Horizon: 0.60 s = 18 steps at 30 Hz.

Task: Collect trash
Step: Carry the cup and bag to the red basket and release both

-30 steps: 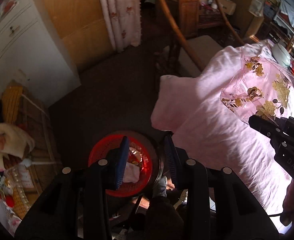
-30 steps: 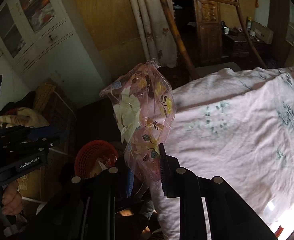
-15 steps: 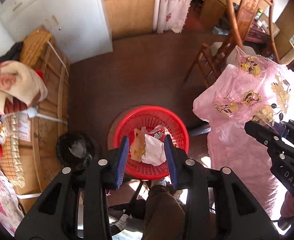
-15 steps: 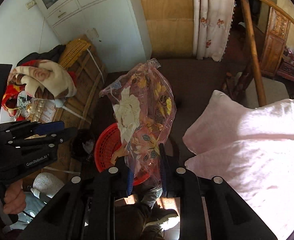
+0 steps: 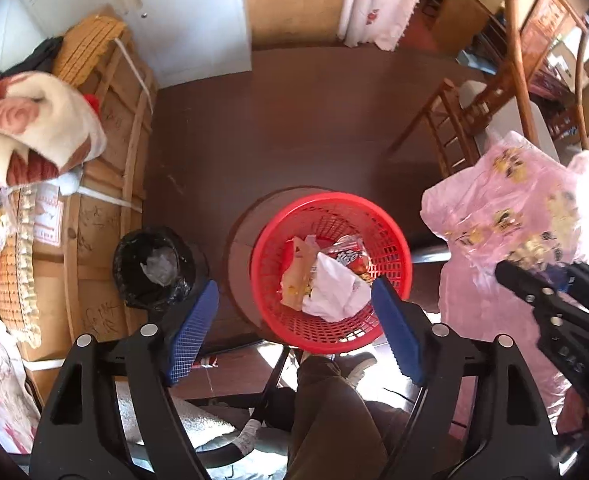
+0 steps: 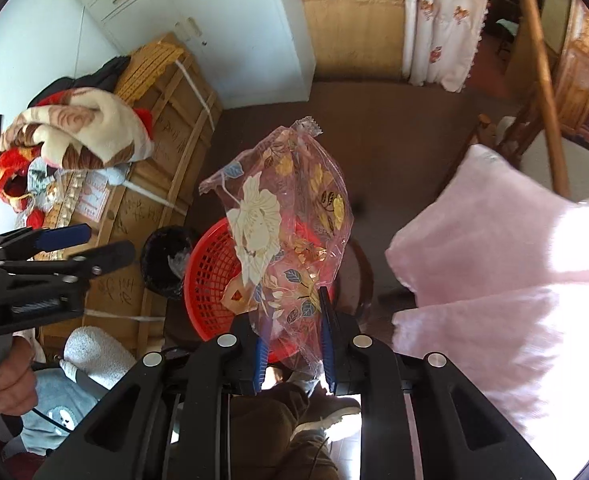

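A red mesh basket (image 5: 390, 248) stands on the dark floor with a white paper (image 5: 334, 288) and other wrappers inside. My left gripper (image 5: 293, 283) points down over it; its jaws are opening, and nothing is between the blue pads (image 5: 192, 328). My right gripper (image 6: 288, 308) is shut on a clear flowered plastic bag (image 6: 286, 208), which sticks up above the basket (image 6: 206, 280). In the left wrist view that bag (image 5: 506, 200) and the right gripper (image 5: 534, 276) sit right of the basket. The left gripper (image 6: 106, 240) shows at the left of the right wrist view.
A black-lined bin (image 5: 154, 268) stands left of the basket. A wooden crate (image 5: 102, 208) with a folded blanket (image 5: 34, 136) lies further left. A pink bedspread (image 6: 494, 260) fills the right side, with a wooden chair (image 5: 454, 128) beyond. The person's leg (image 5: 326, 412) is below.
Both grippers swung away from the bed and tipped down over the red basket. The left jaws spread wide. The right gripper kept its hold on the flowered bag.
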### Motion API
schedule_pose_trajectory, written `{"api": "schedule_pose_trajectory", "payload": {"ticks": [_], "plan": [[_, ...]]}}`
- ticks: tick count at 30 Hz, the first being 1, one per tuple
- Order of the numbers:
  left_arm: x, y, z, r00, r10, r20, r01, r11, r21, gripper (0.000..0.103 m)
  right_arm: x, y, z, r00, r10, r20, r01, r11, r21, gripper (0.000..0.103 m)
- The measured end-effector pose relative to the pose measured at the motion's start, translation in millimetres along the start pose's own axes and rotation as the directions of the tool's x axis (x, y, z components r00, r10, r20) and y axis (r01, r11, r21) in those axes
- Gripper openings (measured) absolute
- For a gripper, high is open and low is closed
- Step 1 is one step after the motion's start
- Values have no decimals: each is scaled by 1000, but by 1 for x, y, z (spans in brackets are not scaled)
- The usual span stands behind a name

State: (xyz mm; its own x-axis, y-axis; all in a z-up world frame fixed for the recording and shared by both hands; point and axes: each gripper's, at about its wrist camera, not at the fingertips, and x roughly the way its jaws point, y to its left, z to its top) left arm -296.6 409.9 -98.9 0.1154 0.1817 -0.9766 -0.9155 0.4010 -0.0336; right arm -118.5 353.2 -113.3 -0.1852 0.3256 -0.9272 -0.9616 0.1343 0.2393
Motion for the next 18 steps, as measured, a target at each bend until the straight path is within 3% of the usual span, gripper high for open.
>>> {"api": "schedule_pose_trajectory", "payload": {"ticks": [14,16,18], "plan": [[5,6,-5,1000,5,-18,-5,1000,-6,78,12,7,1,999,26,-29,-26,1000,-11,22],[6,6,-5,1000,14,-24,-15,1000,-8,80,21,10,1,997,56,-61,-58,998,-20,31],[8,7,-6,999,21,-31,-21,1000,-11,80,36,15,1,995,63,-83,-66,997,-40,48]]}}
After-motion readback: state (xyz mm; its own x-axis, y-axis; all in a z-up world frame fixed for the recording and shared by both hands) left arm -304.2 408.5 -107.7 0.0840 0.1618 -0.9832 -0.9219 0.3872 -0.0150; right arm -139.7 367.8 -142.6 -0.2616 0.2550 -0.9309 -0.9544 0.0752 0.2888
